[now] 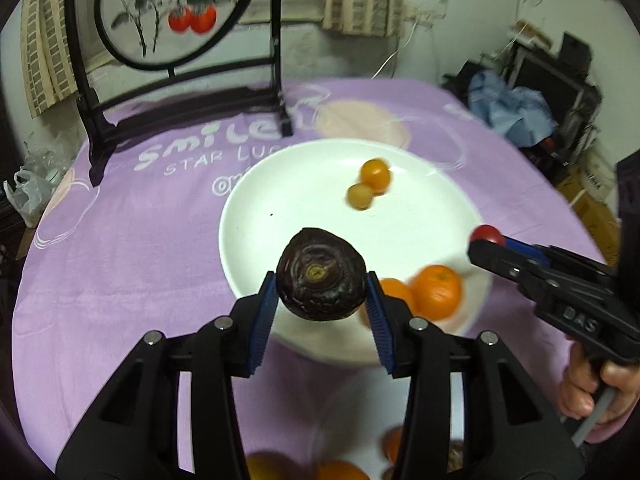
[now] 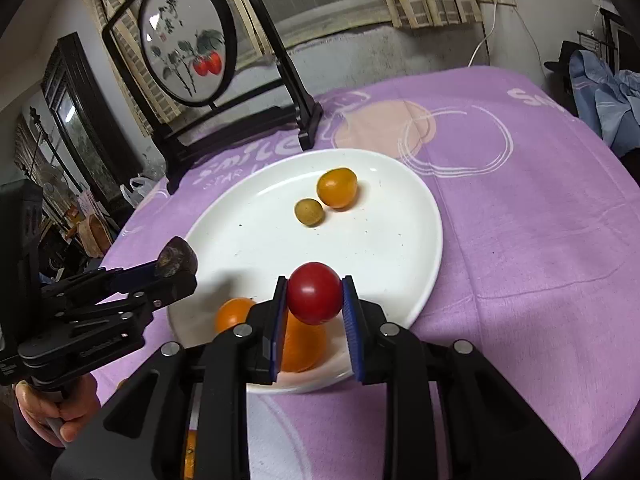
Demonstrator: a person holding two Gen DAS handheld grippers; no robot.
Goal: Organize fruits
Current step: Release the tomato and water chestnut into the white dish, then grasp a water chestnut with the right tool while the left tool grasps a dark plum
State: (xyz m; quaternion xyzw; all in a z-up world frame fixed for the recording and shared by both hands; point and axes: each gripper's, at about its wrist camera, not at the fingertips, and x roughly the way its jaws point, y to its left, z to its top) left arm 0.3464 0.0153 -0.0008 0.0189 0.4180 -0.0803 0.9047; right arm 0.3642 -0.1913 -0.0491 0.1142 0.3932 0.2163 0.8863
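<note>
1. A bench (image 2: 520,240) covered with a purple cloth is seen beyond both grippers; a framed round painting (image 2: 184,40) stands at its far edge, well apart from them.
2. A white plate (image 2: 248,240) lies just ahead of and below both grippers. Four fruits are already on it: two oranges (image 1: 436,292) at the near rim, partly hidden behind the gripper fingers, and a small orange fruit (image 2: 337,187) touching a small greenish fruit (image 2: 309,212) toward the far side.
3. The left gripper (image 1: 321,300) is clamped on a dark wrinkled fruit (image 1: 320,278), which is held above the plate's near rim.
4. The right gripper (image 2: 314,300) is clamped on a red tomato (image 2: 314,293), likewise held over the near part of the plate, to the right of the left gripper.
5. The task is judged to be well under way: two fruits remain to be set down, and more orange fruits (image 1: 340,470) are glimpsed, blurred, beneath the left gripper, off the plate.
</note>
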